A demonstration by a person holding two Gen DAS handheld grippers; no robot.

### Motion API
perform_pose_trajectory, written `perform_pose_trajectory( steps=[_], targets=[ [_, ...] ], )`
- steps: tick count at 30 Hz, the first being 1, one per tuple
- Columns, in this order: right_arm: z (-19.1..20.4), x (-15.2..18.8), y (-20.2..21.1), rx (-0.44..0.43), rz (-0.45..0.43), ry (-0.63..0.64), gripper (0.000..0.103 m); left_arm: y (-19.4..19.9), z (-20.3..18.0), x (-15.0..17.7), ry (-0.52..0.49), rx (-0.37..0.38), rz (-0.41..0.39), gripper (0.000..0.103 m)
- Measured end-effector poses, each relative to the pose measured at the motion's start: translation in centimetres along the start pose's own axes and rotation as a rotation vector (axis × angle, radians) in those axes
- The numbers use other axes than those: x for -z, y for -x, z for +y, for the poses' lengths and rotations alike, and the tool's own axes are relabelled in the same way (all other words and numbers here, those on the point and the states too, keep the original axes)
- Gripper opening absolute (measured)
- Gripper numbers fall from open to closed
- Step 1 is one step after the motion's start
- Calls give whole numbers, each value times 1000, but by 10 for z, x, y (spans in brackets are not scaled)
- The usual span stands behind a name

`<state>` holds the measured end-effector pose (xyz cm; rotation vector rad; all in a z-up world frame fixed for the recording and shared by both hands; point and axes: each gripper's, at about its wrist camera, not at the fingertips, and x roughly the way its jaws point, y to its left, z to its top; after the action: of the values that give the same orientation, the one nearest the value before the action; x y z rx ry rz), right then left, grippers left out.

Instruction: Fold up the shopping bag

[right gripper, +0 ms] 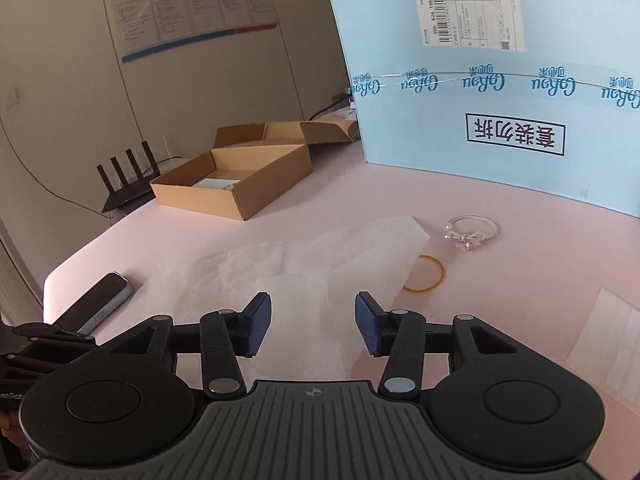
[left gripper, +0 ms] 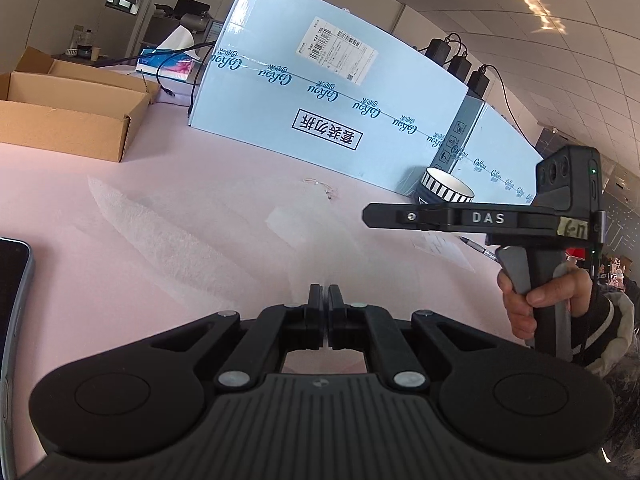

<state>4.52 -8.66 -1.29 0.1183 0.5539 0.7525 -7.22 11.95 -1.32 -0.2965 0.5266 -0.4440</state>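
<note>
Far left in the left wrist view, a dark smartphone (left gripper: 14,320) lies at the edge of the pink table (left gripper: 120,220), with an open brown cardboard box (left gripper: 68,120) behind it. Moving across, the thin translucent white plastic shopping bag (left gripper: 172,236) is spread flat on the pink surface, running diagonally toward the left gripper (left gripper: 324,294). That gripper's jaws are pressed together, and a fold of the bag rises right to the fingertips, seemingly pinched between them. Behind stands a big pale-blue printed carton (left gripper: 320,92). Further right, the right gripper (left gripper: 370,213) hovers side-on, held by a hand (left gripper: 536,300), in front of a black-and-white striped cup (left gripper: 448,189).

In the right wrist view, the jaws are spread wide, blue pads (right gripper: 259,322) apart, with the bag (right gripper: 304,264) lying flat just ahead of and beneath the gap, untouched by either pad. A yellow rubber band (right gripper: 425,279) peeks from the bag's right edge; a white hair tie (right gripper: 472,232) sits beyond.
</note>
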Motion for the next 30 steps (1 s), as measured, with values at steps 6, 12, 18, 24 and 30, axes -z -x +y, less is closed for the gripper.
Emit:
perform_pose_trajectory(
  steps=[6,12,18,24,30],
  targets=[
    [0,9,-6,-28,44,-20,1,-4,8,-1,18,-30,5,2],
    [-30,36,70,2,-138,-181,1,-13,6,-3,10,-22,20,2],
    [-47,97,152,106,-306,-422,1,-18,-1,-3,-16,-19,39,3],
    [-35,148,189,151,-291,-541,7,-27,-8,-4,-40,-8,61,5],
    [-13,149,211,248,-234,-466,36,-17,-12,-2,-47,-25,46,15]
  ],
)
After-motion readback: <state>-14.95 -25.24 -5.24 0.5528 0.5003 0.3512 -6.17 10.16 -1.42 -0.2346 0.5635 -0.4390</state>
